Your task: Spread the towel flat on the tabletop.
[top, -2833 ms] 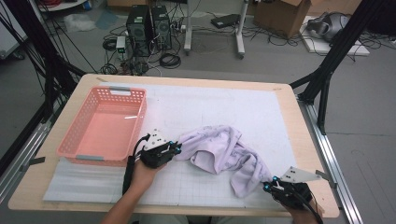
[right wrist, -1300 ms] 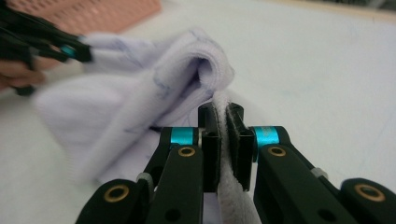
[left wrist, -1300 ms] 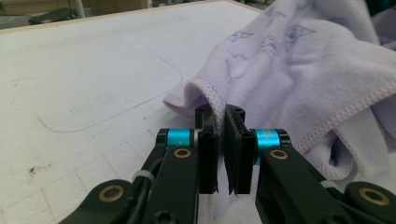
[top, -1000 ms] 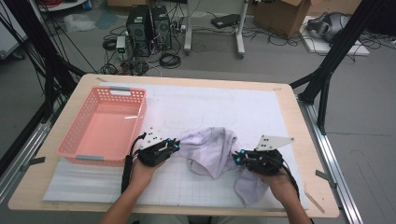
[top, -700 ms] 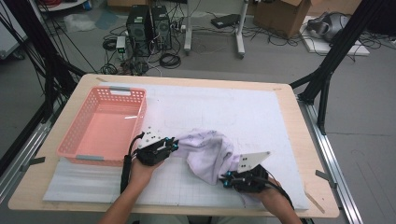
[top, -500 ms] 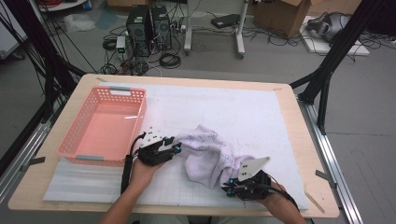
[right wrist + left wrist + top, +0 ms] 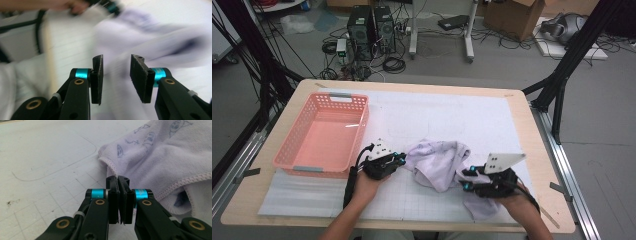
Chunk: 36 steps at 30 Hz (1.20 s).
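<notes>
A pale lilac towel with small printed figures lies bunched on the white gridded mat. My left gripper sits at its left edge. In the left gripper view this gripper is shut, having just been closing. Its pads meet with no cloth seen between them, and the towel's hemmed corner lies just beyond the tips. My right gripper hovers at the towel's front right part. In the right gripper view it is open, having just been opening, with nothing between the pads and the blurred towel beyond.
A pink plastic basket stands on the left of the table, close behind the left hand. The wooden table edge runs along the right. The person's other hand shows blurred at the top of the right gripper view.
The right gripper pulled the towel's right part inward and toward the front edge, then rose slightly; the towel is more bunched now. The left hand stayed put.
</notes>
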Available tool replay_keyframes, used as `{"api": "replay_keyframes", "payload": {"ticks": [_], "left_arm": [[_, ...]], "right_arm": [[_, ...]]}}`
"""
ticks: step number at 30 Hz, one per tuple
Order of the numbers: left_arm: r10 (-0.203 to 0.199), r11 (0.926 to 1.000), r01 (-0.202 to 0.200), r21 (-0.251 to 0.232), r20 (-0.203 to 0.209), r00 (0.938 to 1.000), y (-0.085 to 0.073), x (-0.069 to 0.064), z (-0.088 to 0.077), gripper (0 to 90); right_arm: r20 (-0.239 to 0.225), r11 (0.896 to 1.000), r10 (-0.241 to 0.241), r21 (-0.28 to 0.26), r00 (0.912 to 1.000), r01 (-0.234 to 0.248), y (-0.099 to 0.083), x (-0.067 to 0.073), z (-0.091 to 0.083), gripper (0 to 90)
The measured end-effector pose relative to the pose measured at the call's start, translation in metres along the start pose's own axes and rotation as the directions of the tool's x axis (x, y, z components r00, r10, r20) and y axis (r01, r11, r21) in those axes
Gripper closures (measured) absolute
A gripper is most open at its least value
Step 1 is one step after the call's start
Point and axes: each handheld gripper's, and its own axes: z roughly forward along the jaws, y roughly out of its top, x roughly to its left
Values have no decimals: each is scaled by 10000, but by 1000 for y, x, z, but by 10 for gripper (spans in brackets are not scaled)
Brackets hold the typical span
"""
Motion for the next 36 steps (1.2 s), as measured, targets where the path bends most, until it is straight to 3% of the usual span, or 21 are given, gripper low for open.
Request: {"api": "replay_keyframes", "payload": {"ticks": [1, 4, 8, 13, 16, 19, 22, 25, 29, 30, 31, 32, 33, 36], "left_arm": [[18, 10000, -18, -11, -3, 10000, 0, 0, 0, 866], [28, 10000, -28, -26, -8, 10000, 0, 0, -1, 866], [2, 10000, -2, -73, 21, 10000, 0, 0, -1, 866], [53, 10000, -52, -85, 119, 9999, 0, 0, -1, 867], [90, 9999, -88, -94, 209, 9997, 0, -1, -1, 870], [80, 9999, -78, -89, 234, 9997, 0, -1, -1, 869], [-23, 9998, 27, -192, 209, 9998, 0, 0, -1, 870], [-17, 9998, 22, -201, 224, 9997, 0, 0, -1, 869], [-32, 9996, 38, -292, 212, 9998, 0, 0, -1, 869], [-32, 9996, 38, -292, 212, 9998, 0, 0, -1, 868], [-27, 9994, 33, -339, 179, 9998, 0, 1, -2, 868], [-27, 9994, 33, -339, 179, 9998, 0, 1, -2, 868], [-94, 9991, 99, -410, 143, 9999, 1, 0, -2, 868], [-83, 9991, 88, -416, 118, 9999, 1, 1, -3, 868]], "right_arm": [[526, 9992, 141, -378, 9985, -122, 4, -16, -6, 623], [1138, 9954, 541, -852, 9920, -445, 8, -42, -9, 634], [2069, 9886, 1310, -1001, 9696, -1122, 11, -79, -3, 639], [2994, 9800, 1976, -392, 9335, -1948, 8, -109, 22, 702], [3110, 9762, 1898, 414, 9313, -2128, 3, -120, 43, 737], [2623, 9662, 2135, 861, 9411, -2431, -2, -128, 66, 737], [1691, 9622, 2196, 1250, 9608, -2419, -4, -128, 89, 681], [597, 9579, 2495, 1311, 9665, -2554, -2, -123, 107, 631], [-857, 9522, 2928, 1165, 9523, -2823, 3, -113, 123, 556], [-857, 9522, 2928, 1165, 9523, -2823, 3, -113, 123, 556], [-1542, 9504, 3013, 1281, 9410, -2834, 6, -105, 131, 506], [-1542, 9504, 3013, 1281, 9410, -2834, 6, -105, 131, 506], [-1829, 9519, 2930, 1476, 9385, -2684, 10, -96, 139, 441], [-2052, 9564, 2709, 1684, 9405, -2387, 14, -87, 148, 457]]}}
